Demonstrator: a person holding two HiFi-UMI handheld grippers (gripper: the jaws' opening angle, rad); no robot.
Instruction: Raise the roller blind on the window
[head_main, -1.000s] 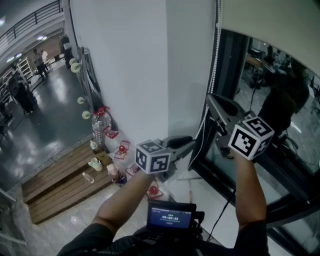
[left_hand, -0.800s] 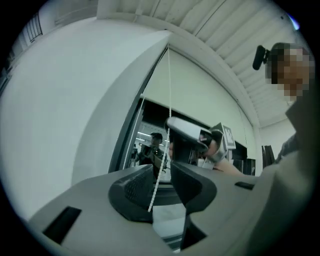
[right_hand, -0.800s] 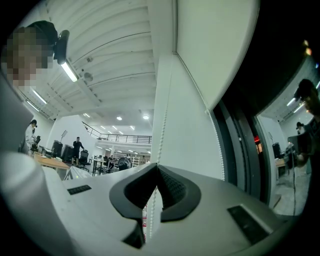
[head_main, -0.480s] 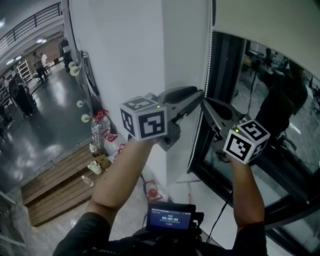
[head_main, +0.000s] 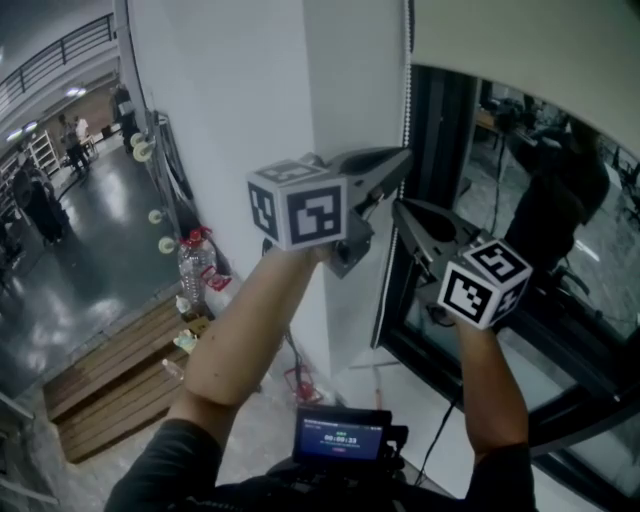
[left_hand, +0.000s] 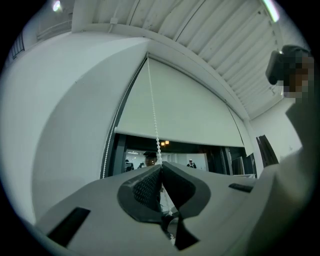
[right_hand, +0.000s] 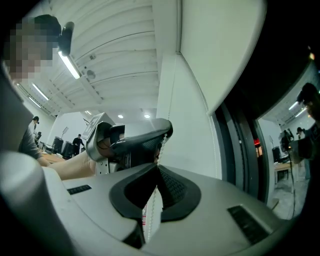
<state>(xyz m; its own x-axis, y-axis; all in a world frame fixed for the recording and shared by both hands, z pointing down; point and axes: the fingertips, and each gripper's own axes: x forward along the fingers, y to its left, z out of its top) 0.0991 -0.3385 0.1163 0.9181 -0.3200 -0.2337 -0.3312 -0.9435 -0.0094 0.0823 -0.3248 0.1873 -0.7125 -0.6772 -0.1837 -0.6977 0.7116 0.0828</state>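
Observation:
The pale roller blind (head_main: 520, 50) hangs partly lowered over a dark window (head_main: 520, 200). Its white bead chain (head_main: 408, 80) runs down the window's left edge beside a white pillar. My left gripper (head_main: 405, 157) is the upper one; its jaws have just been closing and now pinch the bead chain (left_hand: 152, 110), which runs up from between the left gripper (left_hand: 160, 166) tips to the blind (left_hand: 180, 105). Just below it, my right gripper (head_main: 398, 207) is shut on the same chain. In the right gripper view the chain (right_hand: 161, 146) passes through my right gripper (right_hand: 157, 168) toward the left gripper (right_hand: 132, 140).
A white pillar (head_main: 250, 100) stands left of the window. Far below lie a wooden pallet (head_main: 110, 380), bottles (head_main: 192, 265) and small items on the floor. A black device with a screen (head_main: 340, 433) sits at my chest. People stand in the distant hall (head_main: 40, 190).
My left gripper rose from beside and below the right gripper to above it along the chain, and its jaws went from open to shut on the chain. The right gripper stayed put.

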